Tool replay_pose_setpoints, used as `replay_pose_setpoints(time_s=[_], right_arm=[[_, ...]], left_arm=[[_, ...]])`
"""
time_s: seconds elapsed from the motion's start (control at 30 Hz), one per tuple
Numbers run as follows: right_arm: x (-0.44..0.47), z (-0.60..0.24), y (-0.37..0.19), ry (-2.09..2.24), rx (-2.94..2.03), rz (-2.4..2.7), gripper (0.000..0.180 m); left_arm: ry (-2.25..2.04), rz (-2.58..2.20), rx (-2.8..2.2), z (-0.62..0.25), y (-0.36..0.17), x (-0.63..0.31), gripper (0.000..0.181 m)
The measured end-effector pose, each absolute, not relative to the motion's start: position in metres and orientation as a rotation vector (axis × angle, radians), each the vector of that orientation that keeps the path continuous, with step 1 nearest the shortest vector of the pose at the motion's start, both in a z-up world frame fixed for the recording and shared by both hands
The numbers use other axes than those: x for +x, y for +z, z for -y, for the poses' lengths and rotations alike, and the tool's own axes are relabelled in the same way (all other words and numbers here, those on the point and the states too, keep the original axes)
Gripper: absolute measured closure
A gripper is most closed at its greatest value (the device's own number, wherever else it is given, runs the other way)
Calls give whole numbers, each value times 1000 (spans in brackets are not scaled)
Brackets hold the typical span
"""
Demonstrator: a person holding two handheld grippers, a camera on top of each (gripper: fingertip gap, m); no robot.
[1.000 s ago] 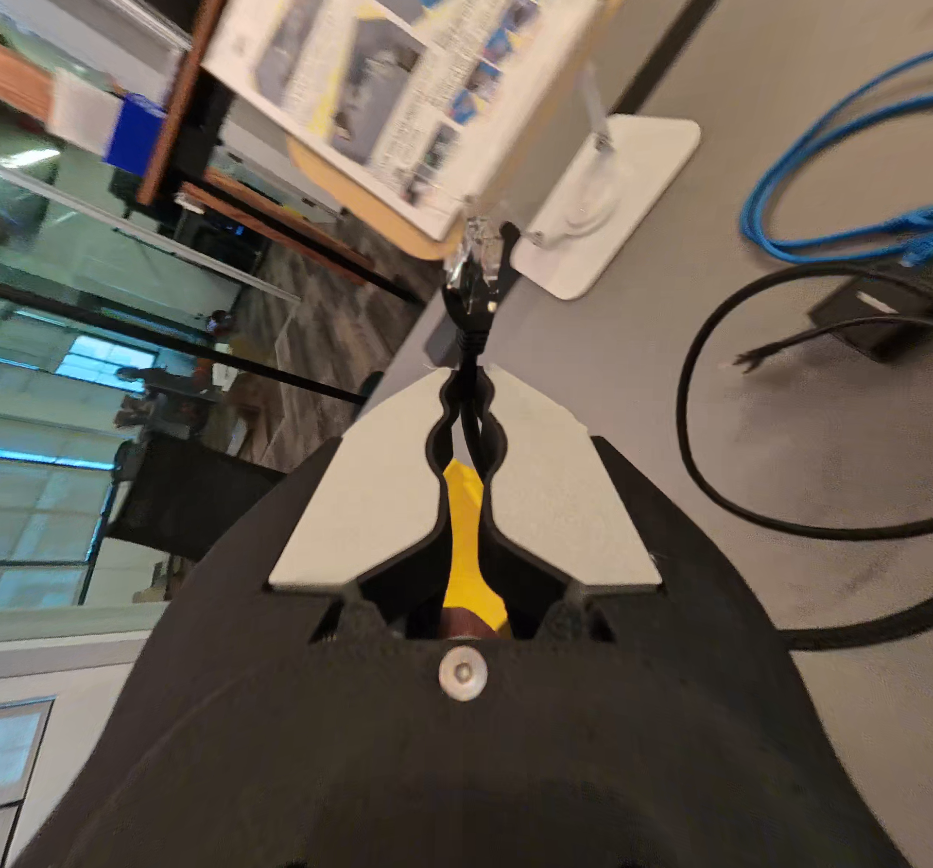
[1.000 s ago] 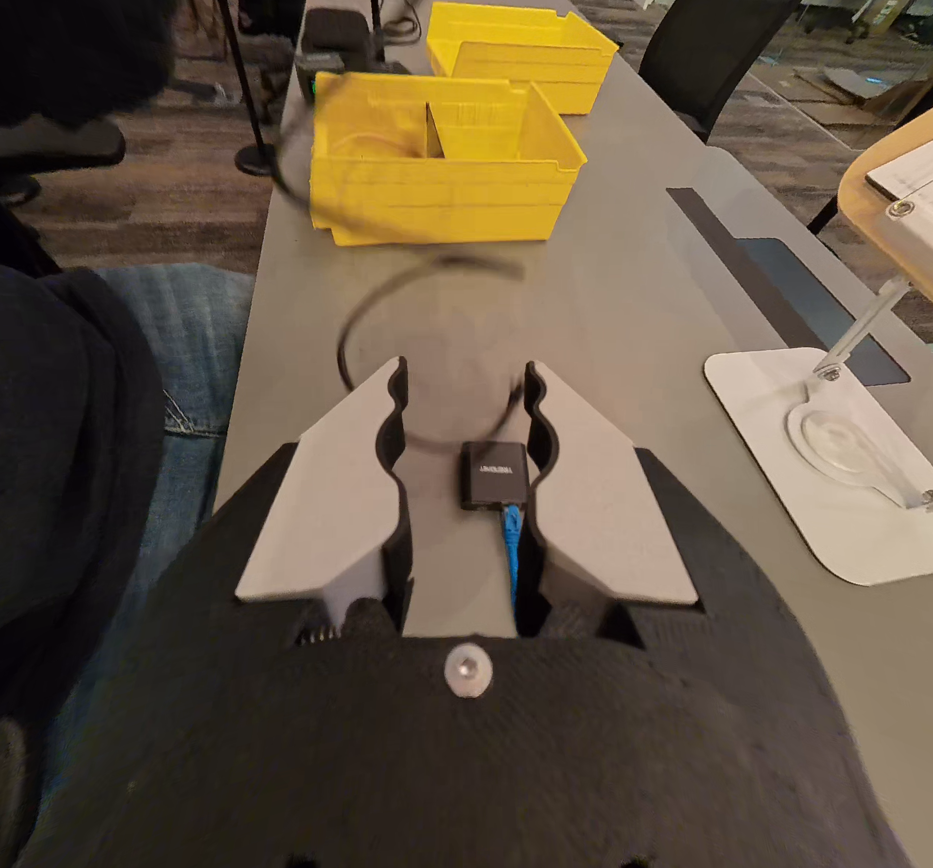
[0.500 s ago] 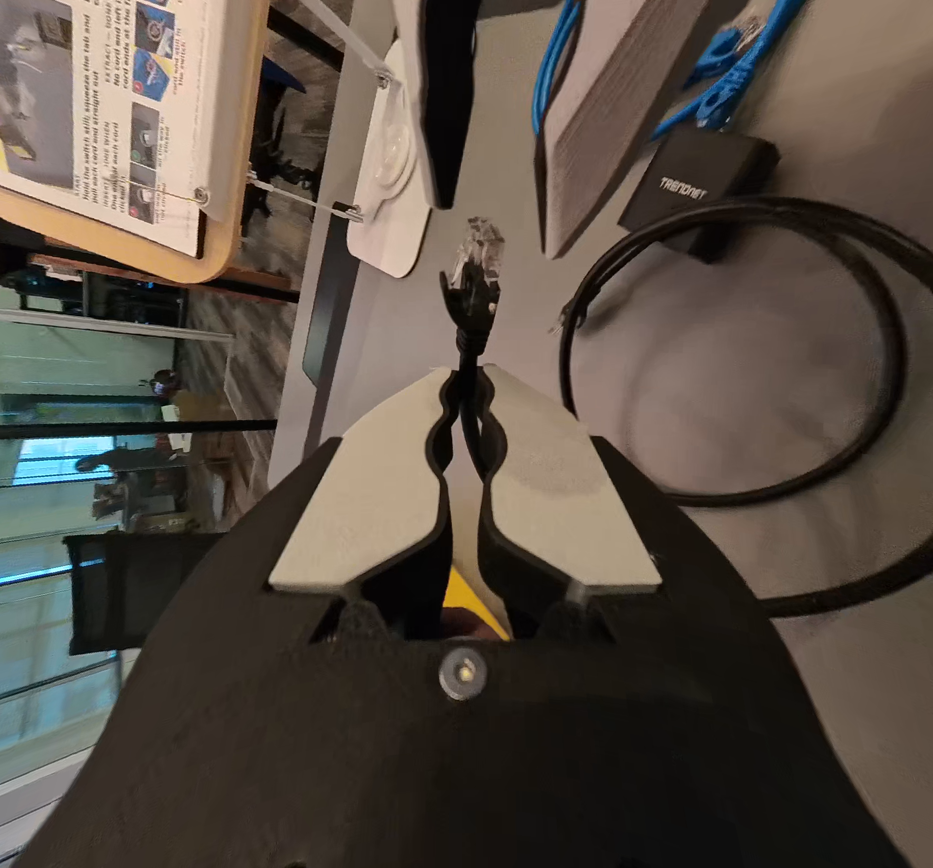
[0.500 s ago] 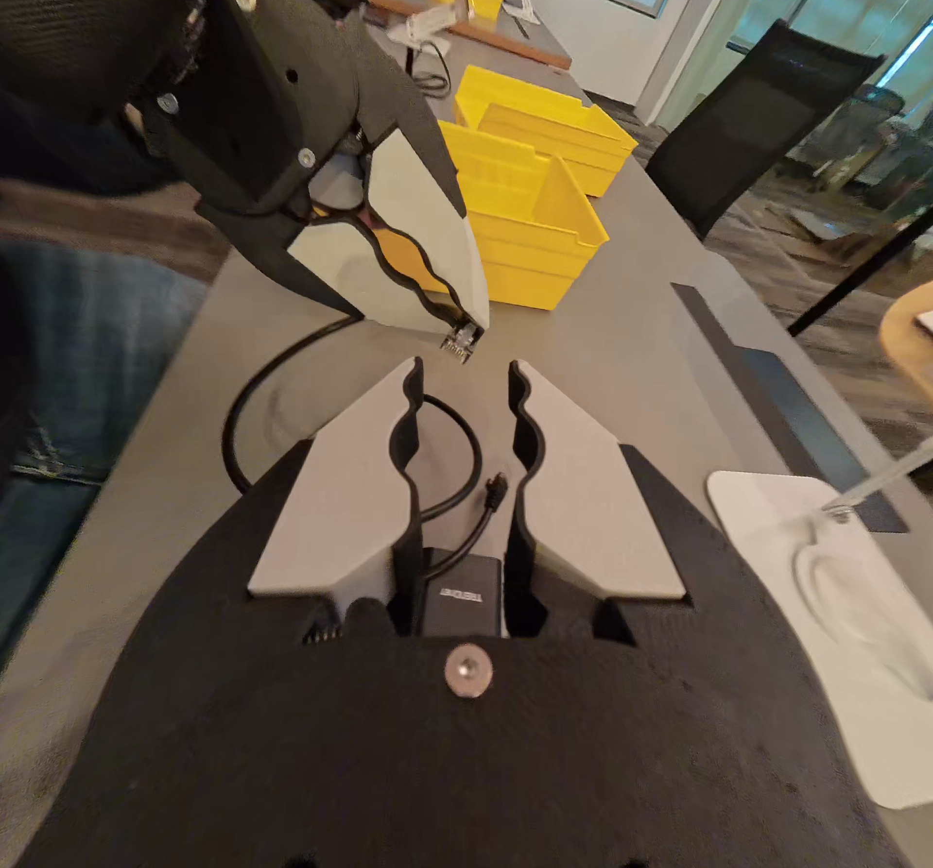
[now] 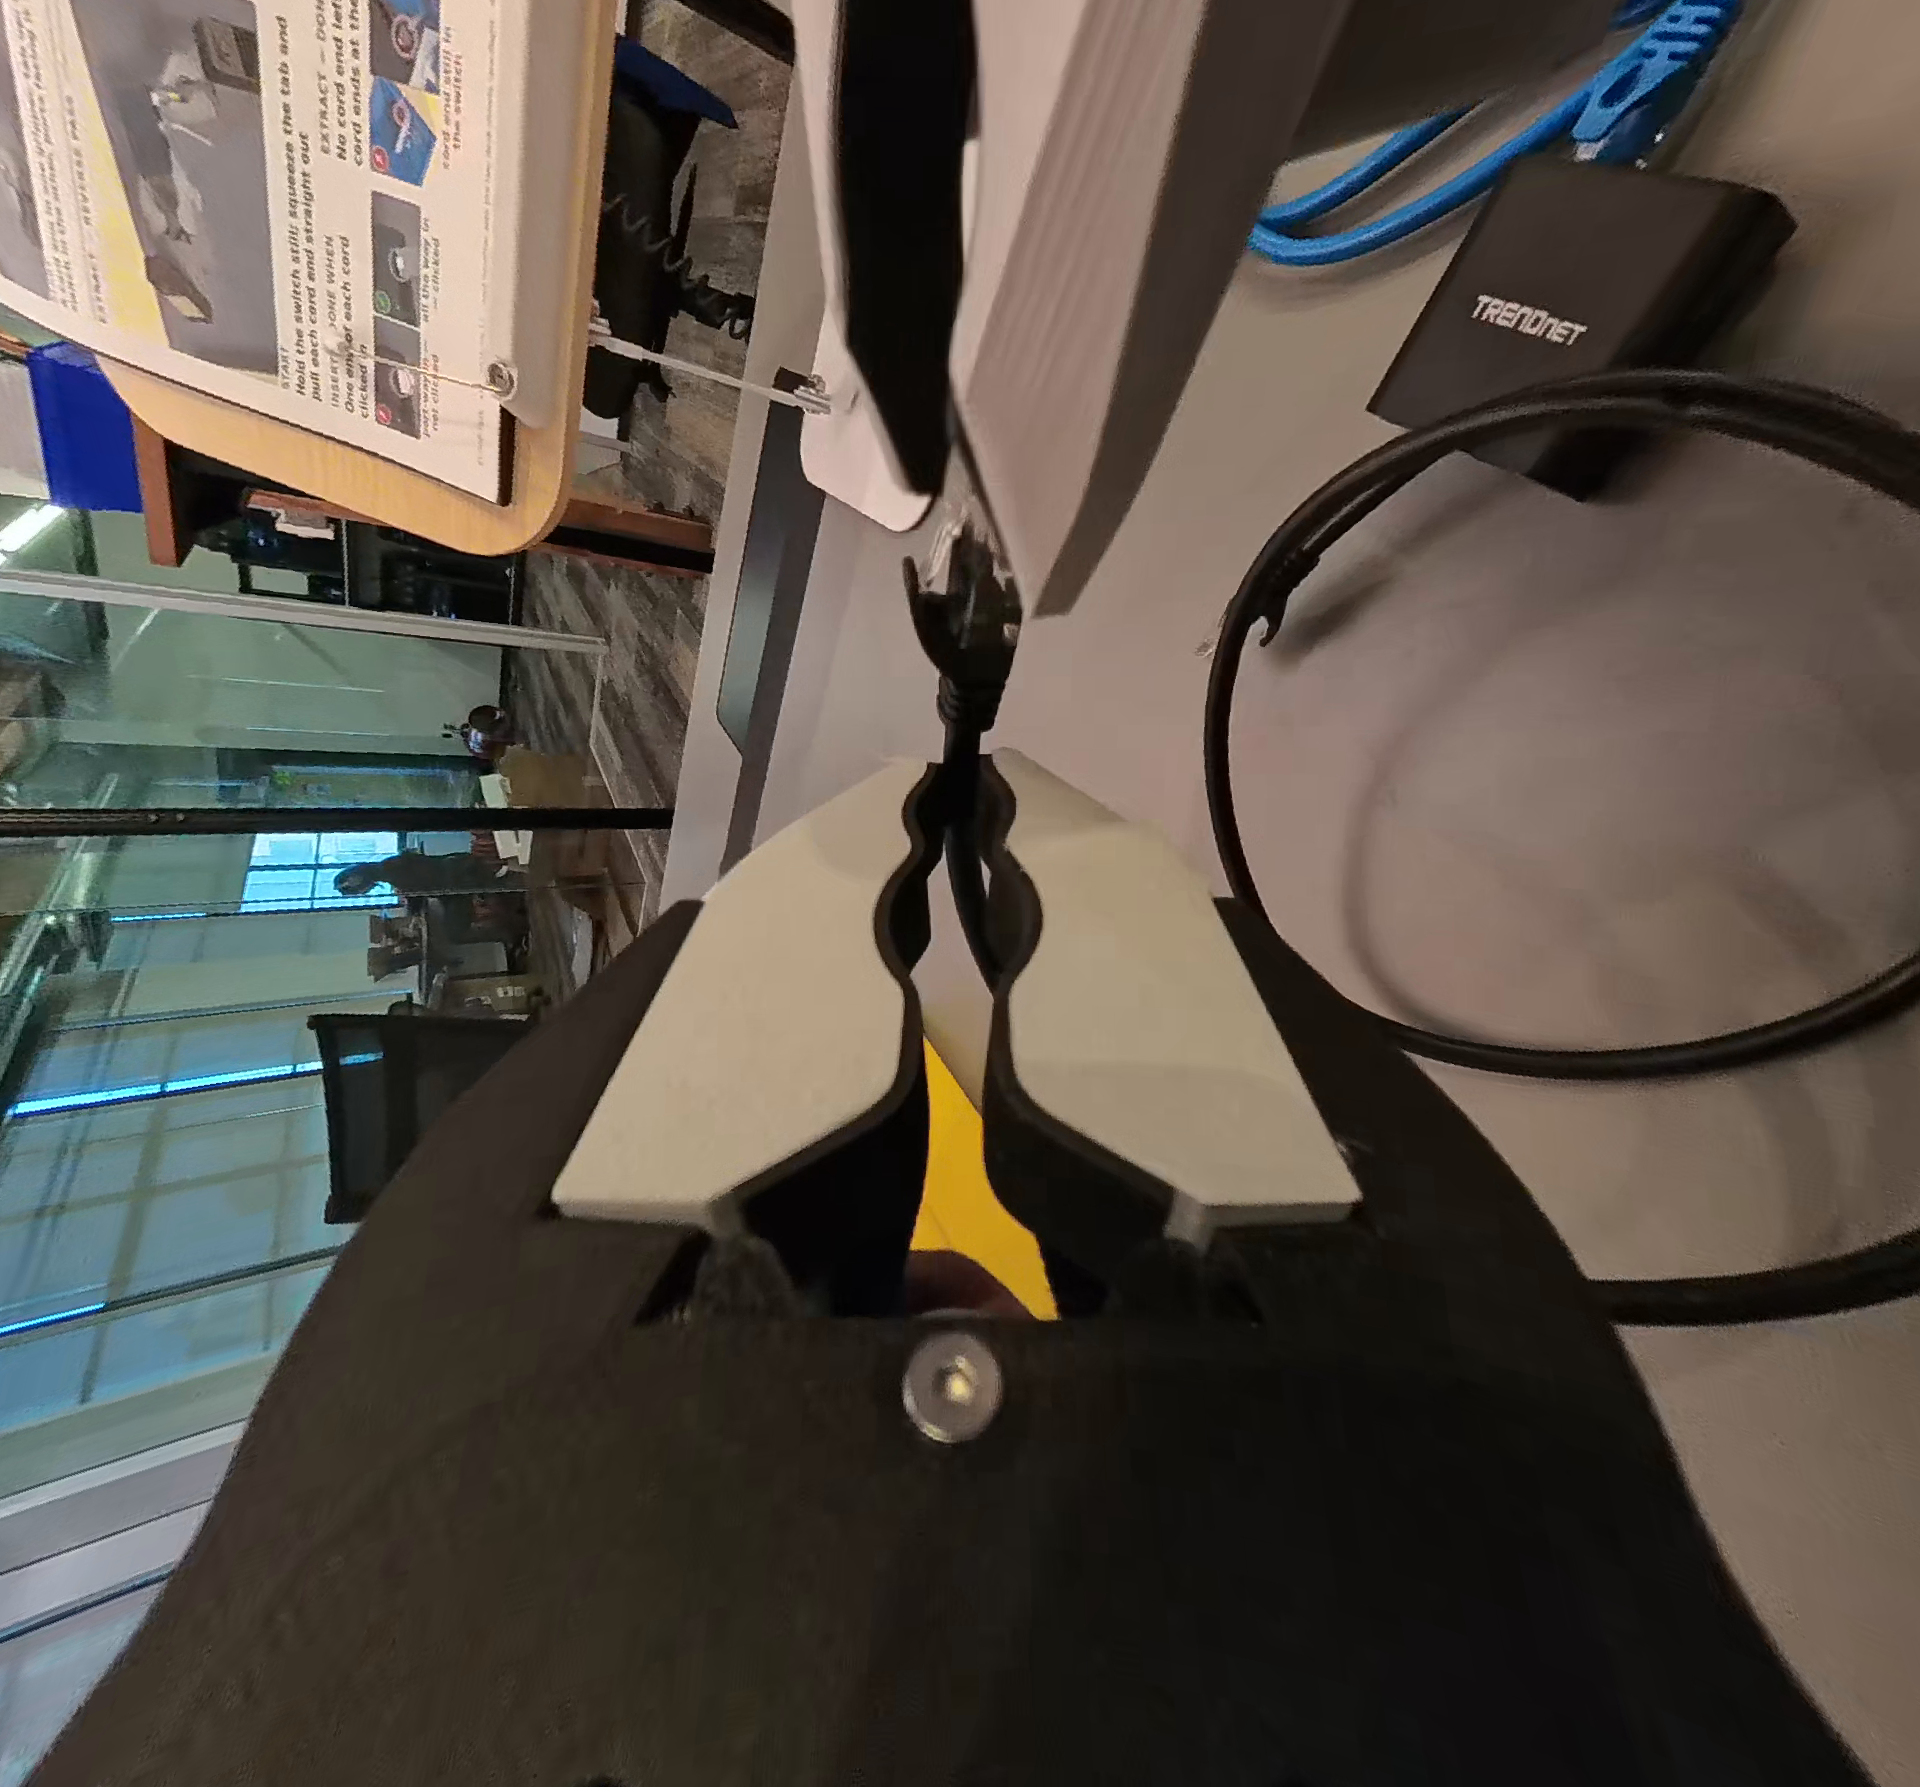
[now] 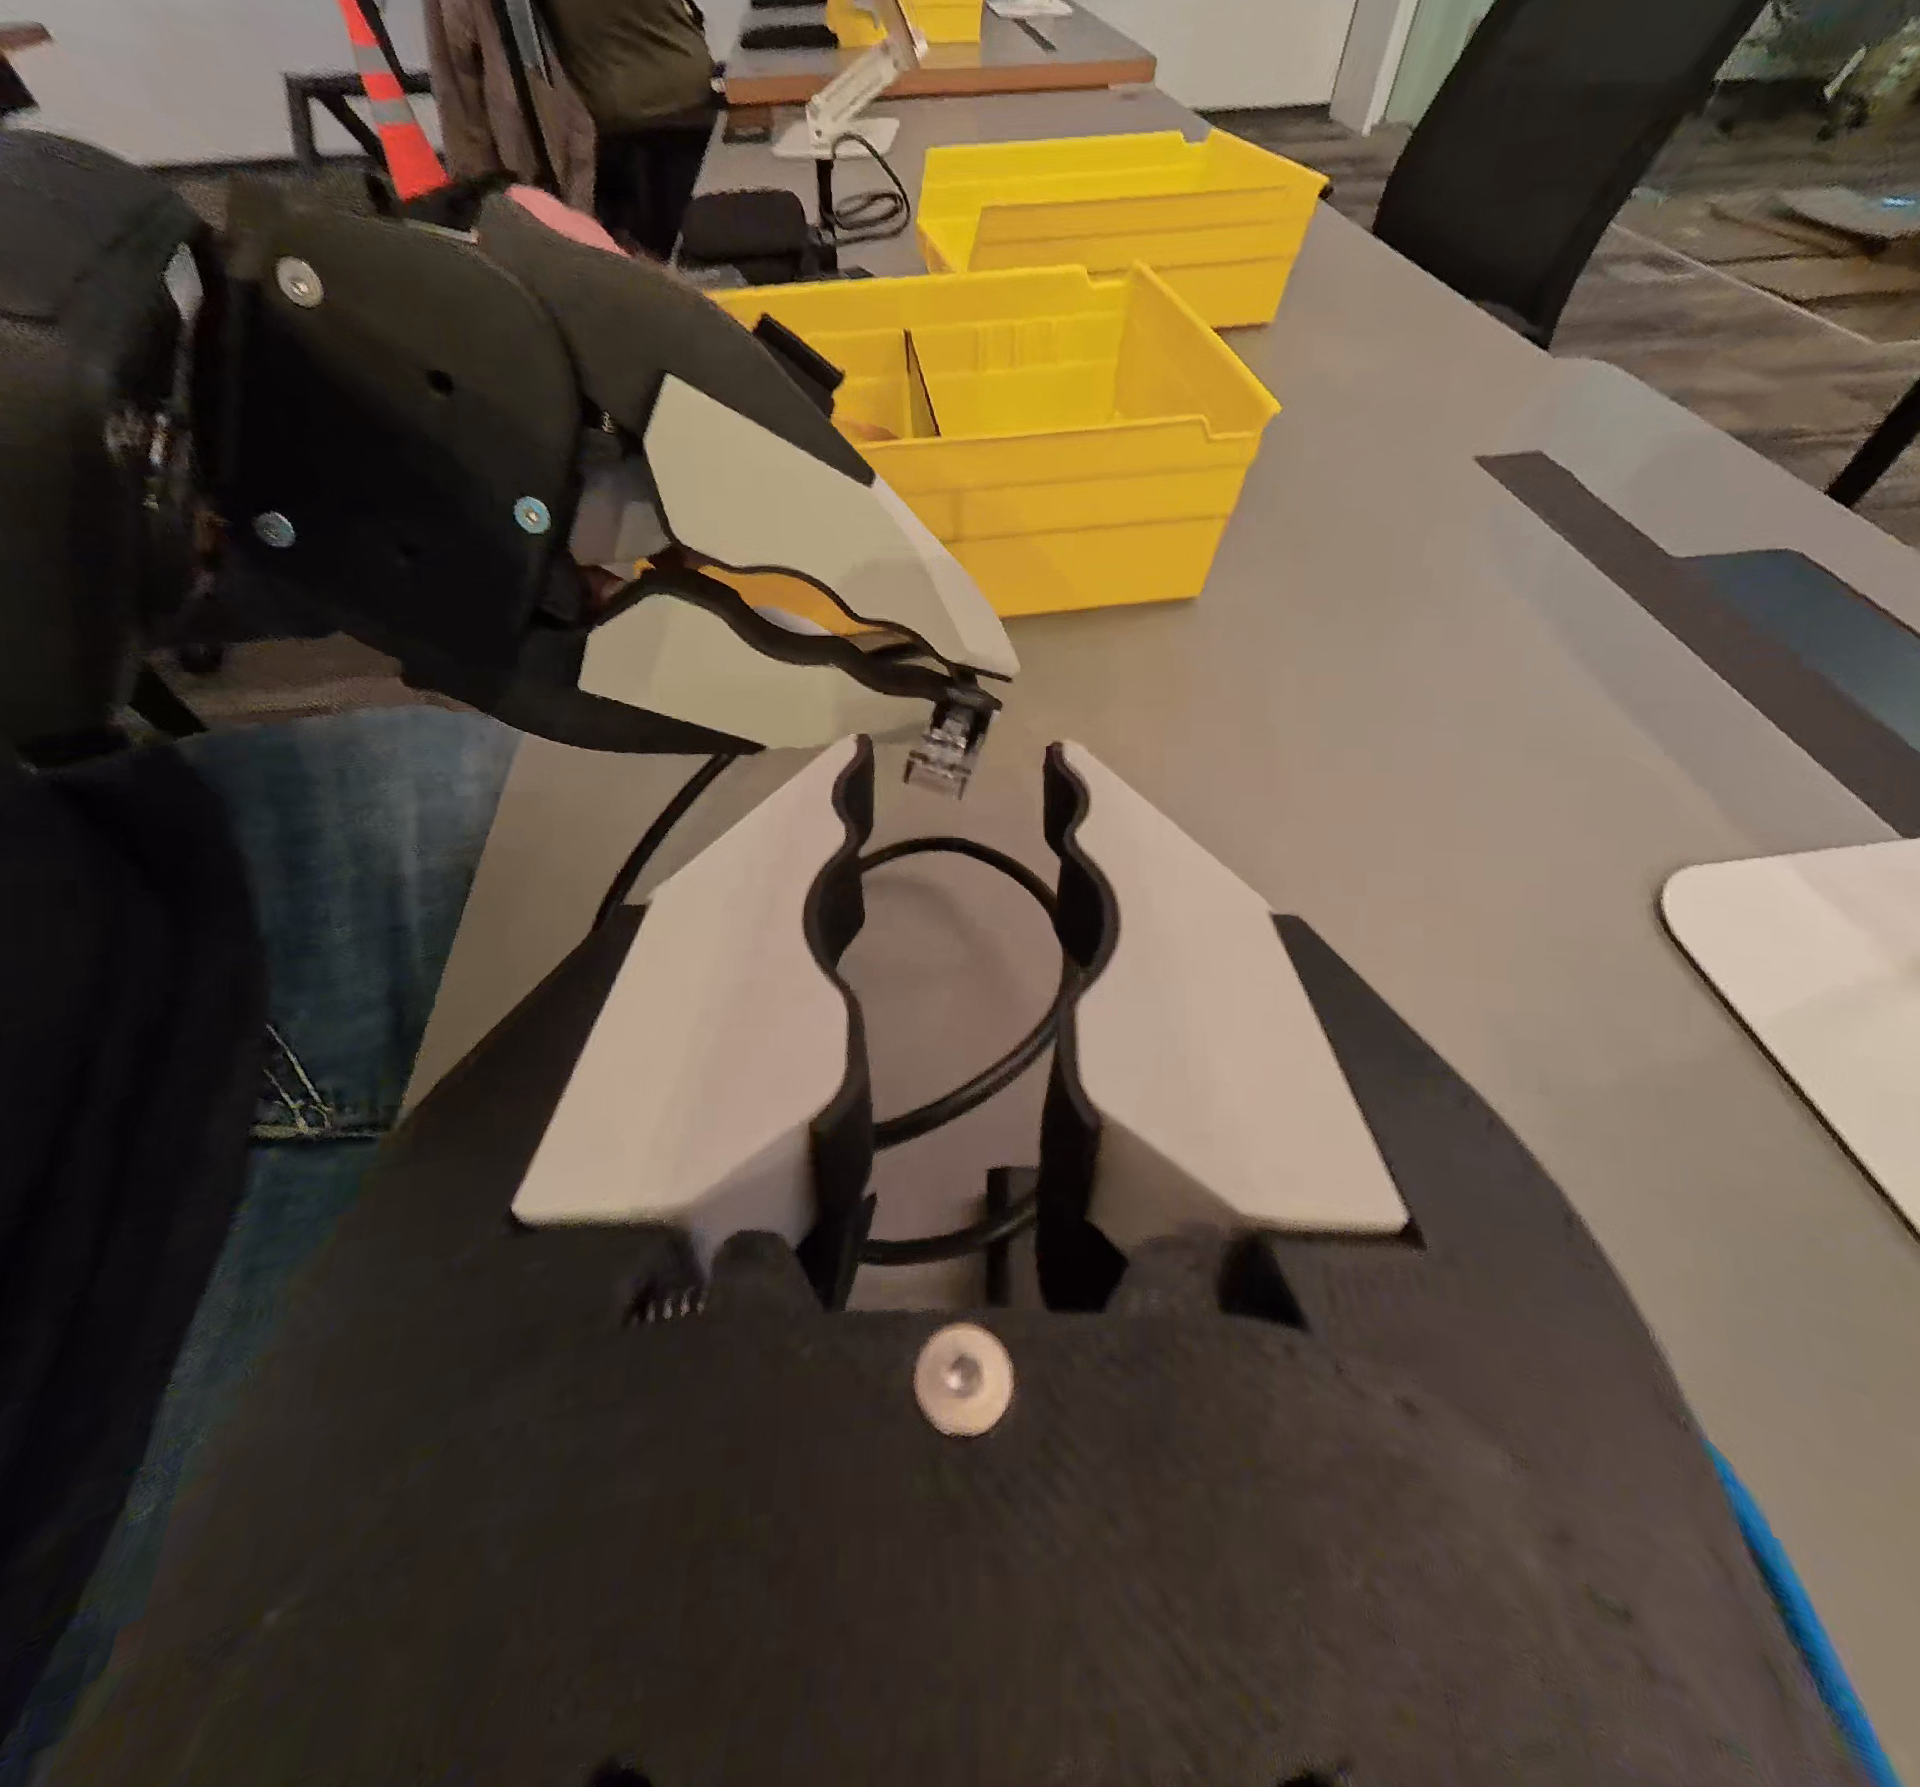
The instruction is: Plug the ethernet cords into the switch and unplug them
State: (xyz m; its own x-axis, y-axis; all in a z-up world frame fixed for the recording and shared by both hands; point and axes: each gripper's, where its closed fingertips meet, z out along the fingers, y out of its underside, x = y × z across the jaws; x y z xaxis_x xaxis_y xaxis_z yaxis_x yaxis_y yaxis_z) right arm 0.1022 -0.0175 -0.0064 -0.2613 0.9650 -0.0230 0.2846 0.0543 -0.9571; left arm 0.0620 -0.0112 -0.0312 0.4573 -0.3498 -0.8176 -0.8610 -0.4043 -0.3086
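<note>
Grey table (image 6: 1403,750) is seen beneath both tools. Left gripper (image 5: 961,781) is clamped on the black ethernet cord (image 5: 961,709), its clear plug (image 6: 940,745) held between the parted fingers of the right gripper (image 6: 951,771). Black switch (image 5: 1579,303) is seen at 1 o'clock, blue cord (image 5: 1455,168) beside it.

On the grey table (image 6: 1403,698) are two grippers, two ethernet cords, one black (image 5: 1558,1051) and one blue (image 5: 1455,168), one black switch (image 5: 1579,314), two yellow bins (image 6: 1081,511) standing one behind the other, one white stand base (image 6: 1808,999), and one instruction board (image 5: 291,179).
</note>
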Motion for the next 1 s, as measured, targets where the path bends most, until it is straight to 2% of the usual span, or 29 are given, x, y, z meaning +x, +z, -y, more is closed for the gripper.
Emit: replay_pose_setpoints(time_s=[0.1,0.27,0.4,0.5,0.77,1.0], right_arm=[[100,18,-11,1228,-1283,1645,166],[104,14,-8,1297,-1269,1625,169],[113,18,2,1401,-1141,1625,169],[119,21,17,1491,-1048,1584,169],[134,31,49,1641,-802,1517,168],[141,29,53,1693,-745,1484,169]], left_arm=[[878,-1015,-1954,10,-30,64,176],[741,-1024,-1945,12,-29,72,175],[183,-1007,-2015,26,-17,97,143],[-86,-997,-1940,30,11,106,131],[-501,-919,-1820,25,39,130,149],[-689,-796,-1742,27,44,145,157]])
